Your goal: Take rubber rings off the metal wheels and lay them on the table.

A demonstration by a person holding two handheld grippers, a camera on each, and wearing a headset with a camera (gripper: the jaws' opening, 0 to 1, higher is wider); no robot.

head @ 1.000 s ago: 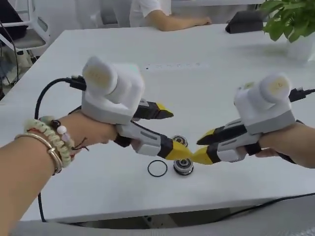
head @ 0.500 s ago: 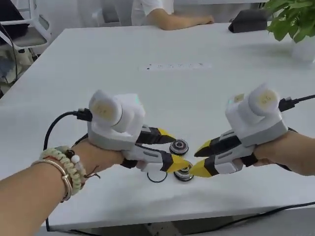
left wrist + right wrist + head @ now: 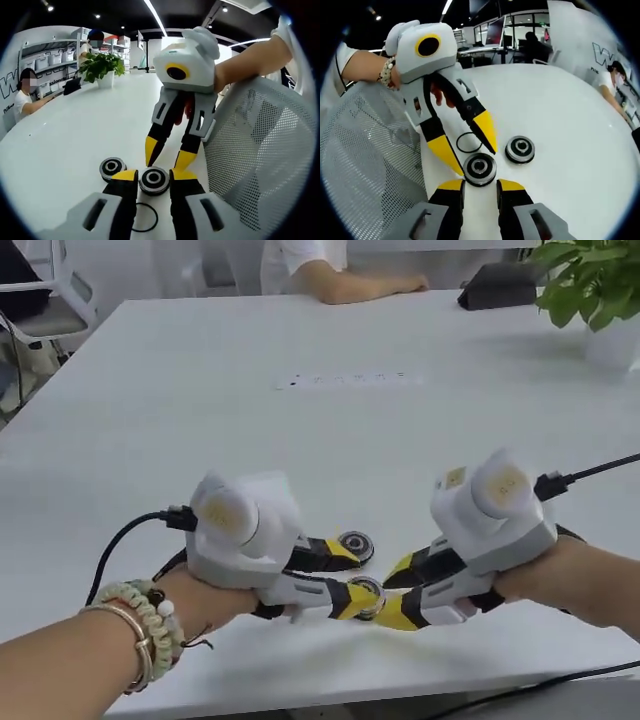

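Observation:
Two metal wheels with dark rims stand on the white table (image 3: 300, 440). The near wheel (image 3: 368, 590) (image 3: 154, 180) (image 3: 480, 169) sits between both grippers. My left gripper (image 3: 354, 576) (image 3: 154, 175) (image 3: 478, 162) is open, one jaw on each side of that wheel. My right gripper (image 3: 398, 590) (image 3: 481, 186) (image 3: 164, 165) faces it, open, tips just short of the wheel. The second wheel (image 3: 354, 545) (image 3: 112, 167) (image 3: 520, 149) stands a little farther back. A loose black rubber ring (image 3: 142, 217) (image 3: 468, 142) lies flat by the left gripper.
A person leans an arm (image 3: 350, 282) on the table's far edge. A potted plant (image 3: 590, 290) and a dark case (image 3: 495, 285) stand at the back right. A mesh chair back (image 3: 255, 150) (image 3: 370, 150) is close to the front edge. Cables trail from both grippers.
Both grippers have dropped and closed in on the near wheel from opposite sides. The loose ring, seen before in the head view, is now hidden under the left gripper.

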